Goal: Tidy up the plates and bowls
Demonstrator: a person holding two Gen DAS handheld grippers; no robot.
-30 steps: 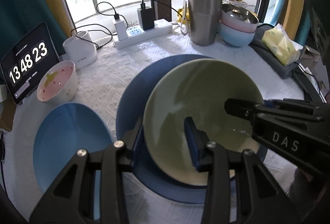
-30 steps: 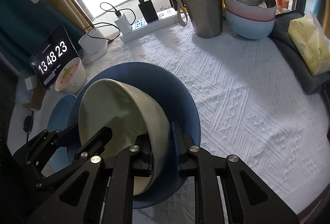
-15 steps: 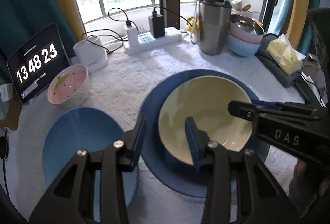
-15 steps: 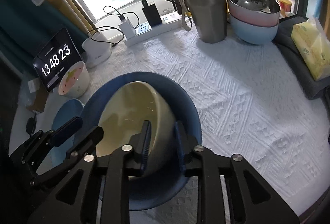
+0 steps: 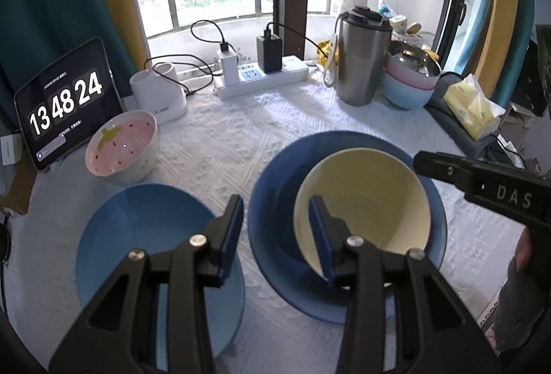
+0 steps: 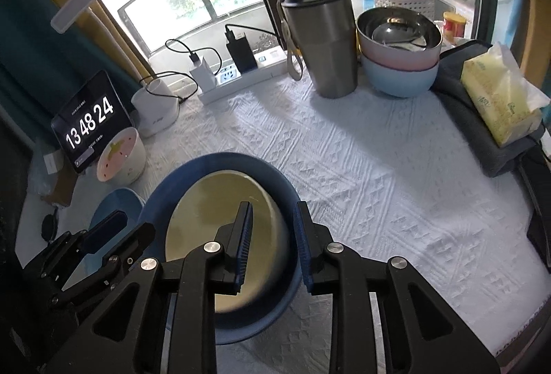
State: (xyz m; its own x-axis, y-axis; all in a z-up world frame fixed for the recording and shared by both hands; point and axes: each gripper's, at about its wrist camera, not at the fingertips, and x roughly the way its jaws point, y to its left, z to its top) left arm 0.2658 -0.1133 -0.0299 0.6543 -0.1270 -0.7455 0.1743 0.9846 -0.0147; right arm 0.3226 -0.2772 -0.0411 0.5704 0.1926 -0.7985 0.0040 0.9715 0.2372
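Pale yellow, the bowl (image 5: 365, 198) sits inside the dark blue plate (image 5: 272, 202) on the white textured tablecloth (image 5: 241, 140). The left gripper (image 5: 275, 229) hovers above them with its fingers apart and nothing between the pads. The right gripper (image 6: 272, 236) hangs over the bowl's right rim, fingers likewise apart, gripping nothing.

The left wrist view shows the whole light blue plate (image 5: 137, 236) lying flat just beside the dark blue one; in the right wrist view only a sliver of it appears behind the other tool. That left view also catches the right gripper's black arm, lettered DAS, reaching in from the right edge, along with a bit of the person's hand.

The right wrist view looks down into the stacked bowls (image 6: 399, 64) at the back, revealing a steel bowl nested on a pink one over a blue one, and shows the yellow tissue pack (image 6: 499, 98) clearly. Both views hold the strawberry-patterned bowl (image 5: 120, 147), the steel tumbler (image 6: 320, 43), the power strip (image 5: 261, 78) and the clock tablet (image 5: 65, 102).
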